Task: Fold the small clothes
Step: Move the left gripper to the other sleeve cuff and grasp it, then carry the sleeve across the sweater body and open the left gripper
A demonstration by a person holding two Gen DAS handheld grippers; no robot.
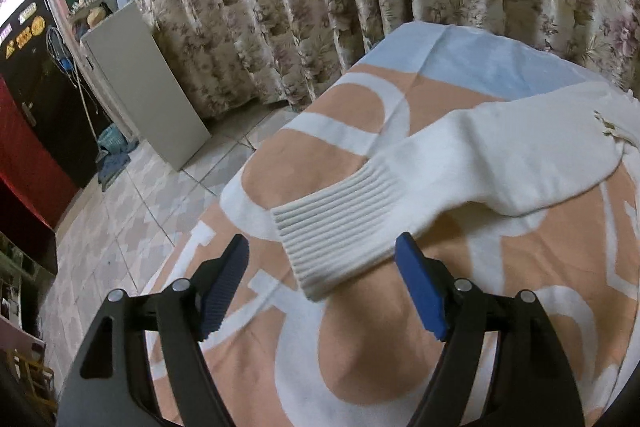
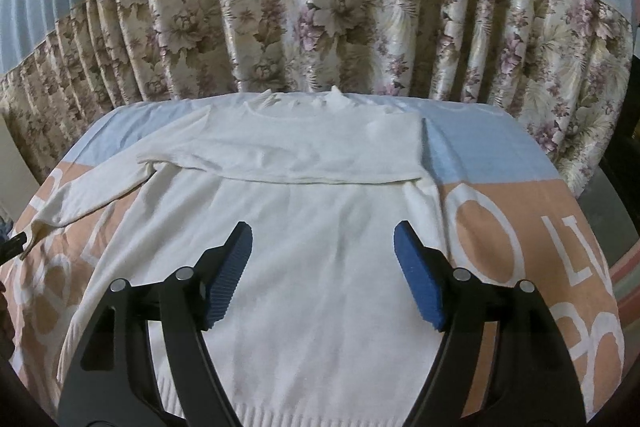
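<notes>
My left gripper [image 1: 322,253] is spread wide, its blue pads [image 1: 224,287] on either side of the ribbed cuff [image 1: 336,239] of the sweater's outstretched sleeve [image 1: 492,167], gripping nothing. My right gripper [image 2: 322,247] is likewise released, hovering over the body of the white sweater [image 2: 316,291], which lies flat on the peach, white and pale blue blanket [image 2: 500,211]. The sweater's other sleeve [image 2: 280,157] is folded across the chest. Behind the blanket hangs a floral curtain [image 2: 320,19], and a tiled floor [image 1: 132,203] shows on my left.
</notes>
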